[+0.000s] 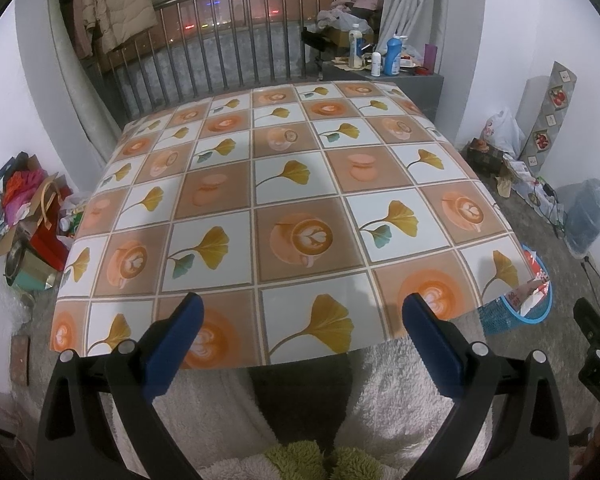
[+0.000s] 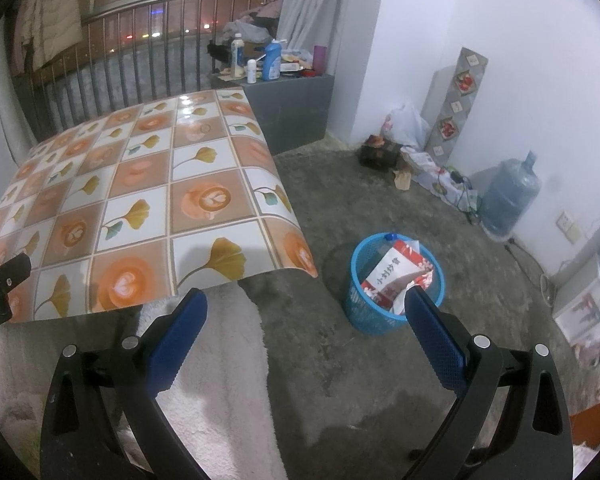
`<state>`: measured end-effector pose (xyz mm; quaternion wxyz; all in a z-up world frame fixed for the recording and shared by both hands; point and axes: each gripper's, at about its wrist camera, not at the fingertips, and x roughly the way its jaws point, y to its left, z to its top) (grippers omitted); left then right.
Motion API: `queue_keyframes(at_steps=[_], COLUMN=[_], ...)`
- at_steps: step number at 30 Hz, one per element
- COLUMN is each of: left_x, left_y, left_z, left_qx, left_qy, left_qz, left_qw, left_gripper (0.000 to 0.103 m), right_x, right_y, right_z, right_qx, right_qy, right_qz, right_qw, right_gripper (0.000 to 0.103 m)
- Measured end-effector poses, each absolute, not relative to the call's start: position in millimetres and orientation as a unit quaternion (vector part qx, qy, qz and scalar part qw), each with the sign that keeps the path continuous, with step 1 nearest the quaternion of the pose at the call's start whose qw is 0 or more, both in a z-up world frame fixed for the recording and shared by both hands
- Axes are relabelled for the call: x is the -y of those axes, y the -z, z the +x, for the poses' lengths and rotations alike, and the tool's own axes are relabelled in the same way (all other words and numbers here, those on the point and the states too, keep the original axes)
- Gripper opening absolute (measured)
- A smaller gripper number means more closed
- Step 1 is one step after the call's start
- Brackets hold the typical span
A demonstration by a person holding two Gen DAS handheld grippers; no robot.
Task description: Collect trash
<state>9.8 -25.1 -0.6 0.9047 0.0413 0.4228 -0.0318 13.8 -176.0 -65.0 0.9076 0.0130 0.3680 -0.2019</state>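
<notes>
Both the left claw (image 1: 300, 312) and right claw (image 2: 306, 308) gape empty, the blue basket (image 2: 358, 312) already holds a snack bag (image 2: 396, 276), so collecting seems done.

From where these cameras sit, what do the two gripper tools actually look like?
Both look alike: the left gripper and right gripper each have black plastic arms with triangular cut-outs, round silver bolts, and two flat fingers covered in dimpled blue pads. White lettering marks the body, too small to read.

Patterned tablecloth (image 1: 284, 184), water jug (image 2: 510, 196), blue bottle (image 2: 272, 60), hanging coat (image 1: 114, 4)
</notes>
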Motion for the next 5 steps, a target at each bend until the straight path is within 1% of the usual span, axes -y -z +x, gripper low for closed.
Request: queue_keyframes(at_steps=[5], left_x=[23.0], left_y=[0.9], left_z=[10.3], left_qx=[-0.423], left_qy=[0.028], left_qz=[0.039], left_qw=[0.905], left_gripper=[0.097], right_x=[176.1], right_y=[65.6], right_z=[13.2], right_qx=[-0.368], right_qy=[0.202], right_qz=[0.014], right_qw=[0.907], right_gripper=[0.095])
